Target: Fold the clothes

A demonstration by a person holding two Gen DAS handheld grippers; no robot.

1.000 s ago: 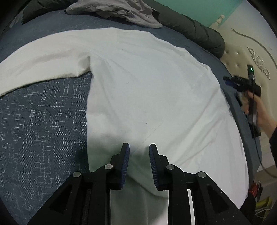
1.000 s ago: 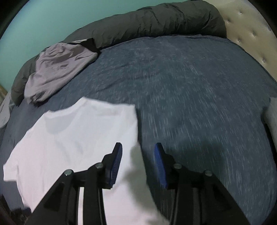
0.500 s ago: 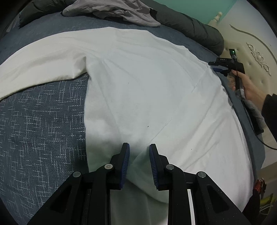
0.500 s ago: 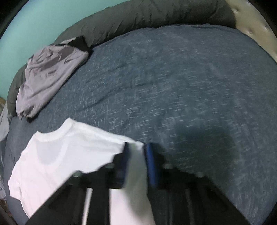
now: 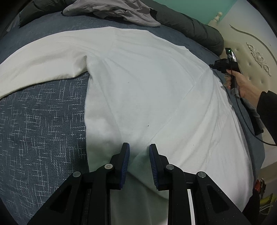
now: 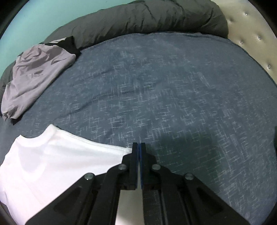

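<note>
A white long-sleeved shirt [image 5: 138,77] lies spread flat on the blue bed cover [image 5: 43,112], one sleeve stretched out to the left. My left gripper [image 5: 137,150] hangs low over the shirt's near hem, jaws a little apart, with cloth showing in the gap and neither pad pressing on it. At the shirt's far right corner a hand [image 5: 242,83] holds my right gripper [image 5: 213,66]. In the right wrist view, that right gripper [image 6: 139,147] is shut on the shirt's [image 6: 52,164] edge, next to the collar end.
A crumpled grey garment [image 5: 112,8] [image 6: 34,74] lies at the far side of the bed, against a rolled dark duvet [image 5: 190,26] [image 6: 147,17]. A padded cream headboard [image 5: 251,52] stands on the right. A cable trails from the right hand.
My right gripper moved along the shirt's edge toward the collar and its jaws closed on the cloth. The left gripper has stayed where it was, its gap unchanged.
</note>
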